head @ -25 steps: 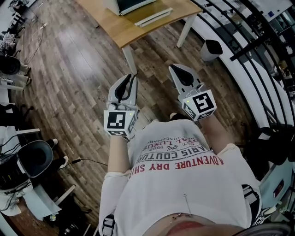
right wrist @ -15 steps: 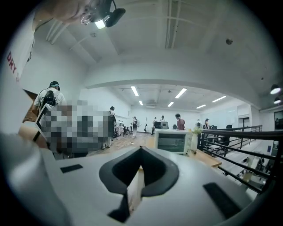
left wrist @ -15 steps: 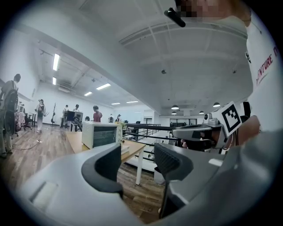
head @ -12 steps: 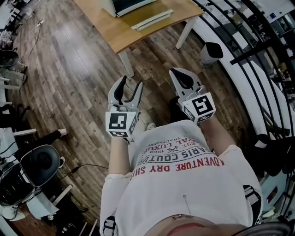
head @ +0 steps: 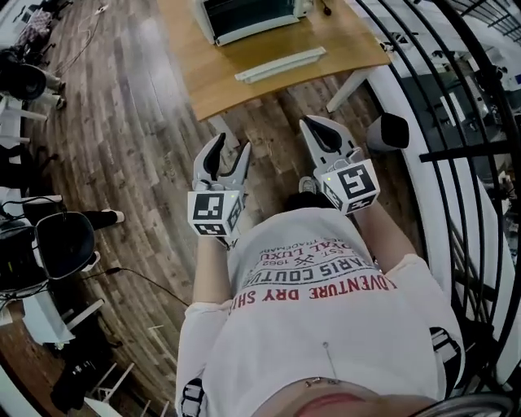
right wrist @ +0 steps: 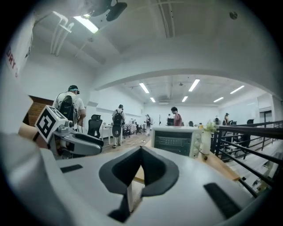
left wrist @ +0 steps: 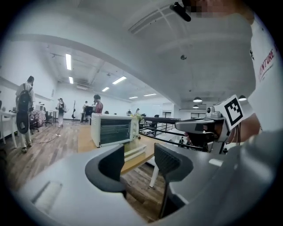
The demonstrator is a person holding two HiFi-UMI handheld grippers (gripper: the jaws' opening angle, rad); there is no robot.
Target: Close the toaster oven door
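Observation:
A white toaster oven (head: 244, 15) stands on the wooden table (head: 236, 81) ahead of me. Its door seems folded down, with a white front bar (head: 281, 64). Both grippers hang in the air short of the table, well away from the oven. My left gripper (head: 230, 151) is open with nothing between its fingers. My right gripper (head: 316, 129) is shut and empty. The left gripper view has the oven (left wrist: 112, 129) beyond the open left gripper (left wrist: 139, 161). In the right gripper view the oven (right wrist: 176, 141) stands past the shut right gripper (right wrist: 140, 152).
A black railing (head: 456, 122) runs along the right, with a waste bin (head: 389, 130) by the table leg. Office chairs (head: 63, 244) and cables are at the left. A small vase (right wrist: 204, 142) stands beside the oven. Several people stand far back in the room.
The left gripper's jaws went from shut to open. The table and oven have come further into the head view. The right gripper stayed shut.

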